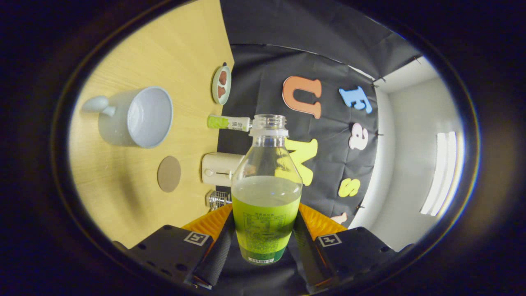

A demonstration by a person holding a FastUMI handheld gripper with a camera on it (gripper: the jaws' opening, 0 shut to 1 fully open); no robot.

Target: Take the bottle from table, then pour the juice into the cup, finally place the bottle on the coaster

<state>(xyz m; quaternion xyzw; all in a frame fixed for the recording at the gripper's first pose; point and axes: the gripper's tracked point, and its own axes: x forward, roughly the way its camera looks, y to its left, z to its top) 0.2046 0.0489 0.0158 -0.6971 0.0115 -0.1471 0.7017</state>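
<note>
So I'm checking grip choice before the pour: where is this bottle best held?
Low on the labelled body of the bottle, from its two sides, as the gripper has it: the body is widest there, and the open neck stays free.

Clear plastic bottle [266, 193] — uncapped, about half full of green juice, labelled on its lower body — clamped between the two fingers of the gripper [263, 242], its open neck pointing away from them. Pale grey cup [137, 117] with handle, empty, on the wooden table. Round brown coaster [169, 174] — flat, bare, just beside the cup.
</note>
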